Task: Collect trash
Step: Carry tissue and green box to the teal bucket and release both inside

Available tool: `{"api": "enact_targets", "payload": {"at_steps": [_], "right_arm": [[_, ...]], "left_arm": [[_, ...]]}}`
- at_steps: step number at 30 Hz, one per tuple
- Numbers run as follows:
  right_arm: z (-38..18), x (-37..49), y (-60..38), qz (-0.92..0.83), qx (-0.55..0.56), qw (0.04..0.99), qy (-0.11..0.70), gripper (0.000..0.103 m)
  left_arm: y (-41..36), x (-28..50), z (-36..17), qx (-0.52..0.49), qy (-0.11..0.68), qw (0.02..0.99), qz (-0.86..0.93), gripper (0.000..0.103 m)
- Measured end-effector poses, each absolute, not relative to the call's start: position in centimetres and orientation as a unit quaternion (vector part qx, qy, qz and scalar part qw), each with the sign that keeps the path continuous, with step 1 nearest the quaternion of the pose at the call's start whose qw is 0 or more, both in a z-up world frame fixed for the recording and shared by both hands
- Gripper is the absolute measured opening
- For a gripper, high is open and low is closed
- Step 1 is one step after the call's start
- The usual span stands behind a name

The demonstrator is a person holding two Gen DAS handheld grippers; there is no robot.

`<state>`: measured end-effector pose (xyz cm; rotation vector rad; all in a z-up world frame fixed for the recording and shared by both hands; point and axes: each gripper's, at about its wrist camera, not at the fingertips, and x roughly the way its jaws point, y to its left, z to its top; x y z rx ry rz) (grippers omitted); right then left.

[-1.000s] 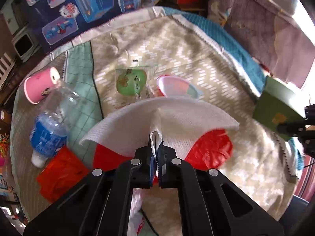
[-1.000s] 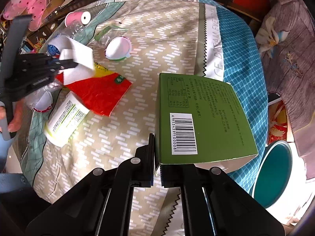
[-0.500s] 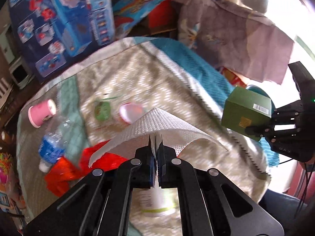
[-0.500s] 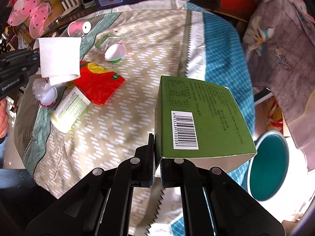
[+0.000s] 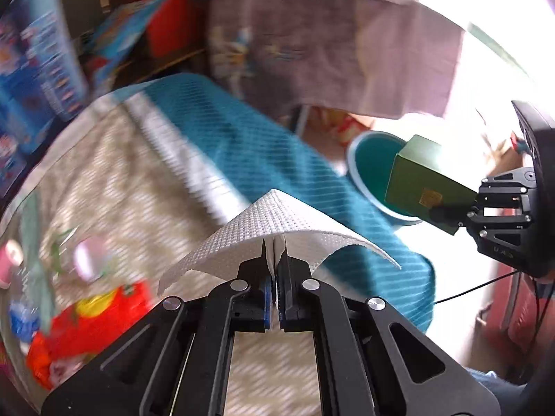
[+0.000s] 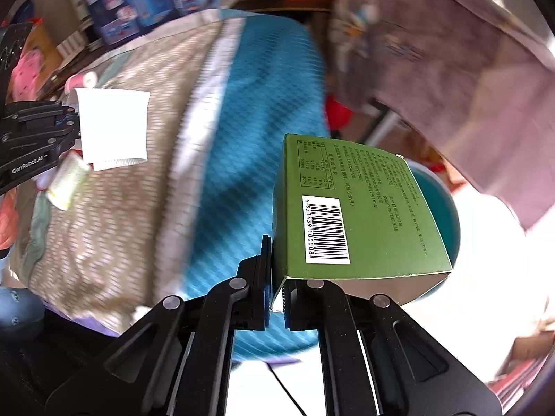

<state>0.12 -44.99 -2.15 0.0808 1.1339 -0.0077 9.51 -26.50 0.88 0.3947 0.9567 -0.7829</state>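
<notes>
Left claw (image 5: 274, 260) is clamped on a white paper towel (image 5: 277, 222), held in the air above the bench (image 5: 145, 173) near its teal-cloth edge. Right claw (image 6: 275, 277) is clamped on the open end of a green carton (image 6: 350, 215), held out past that bench edge, over a teal bin (image 5: 367, 163). Red wrapper (image 5: 83, 326) is seen blurred at the bench's opposite side.

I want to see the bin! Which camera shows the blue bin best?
The left wrist view: the teal bin shows its open mouth and rim, partly behind the green box. In the right wrist view the box hides most of it.
</notes>
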Motion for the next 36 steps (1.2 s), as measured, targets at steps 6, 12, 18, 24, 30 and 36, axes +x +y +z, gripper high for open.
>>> {"api": "enact_targets", "payload": {"at_steps": [6,12,18,24,30,36], "right_arm": [[-3.8,-2.7,-52.7,-0.051,0.093,0.84,0.532,0.007],[-5.6,-3.9,-56.7,-0.064,0.133,0.837,0.527,0.009],[-7.4,-2.3,-59.0,-0.049,0.182,0.834,0.518,0.009],[-7.6,-0.9,-61.4,-0.043,0.21,0.84,0.499,0.01],[-7.1,-0.3,-63.1,-0.037,0.243,0.844,0.476,0.036],[-7.8,0.3,-63.6,-0.045,0.243,0.84,0.483,0.036]], "left_arm": [[-34.9,7.8,-0.6,0.213,0.445,0.763,-0.417,0.003],[-42.6,7.5,-3.4,0.232,0.462,0.73,-0.447,0.003],[-48.1,8.8,-7.3,0.227,0.496,0.703,-0.457,0.003],[-51.7,9.9,-9.5,0.24,0.505,0.69,-0.459,0.005],[-51.8,10.5,-9.8,0.243,0.501,0.693,-0.457,0.042],[-51.0,11.3,-10.1,0.237,0.512,0.693,-0.449,0.046]]}}
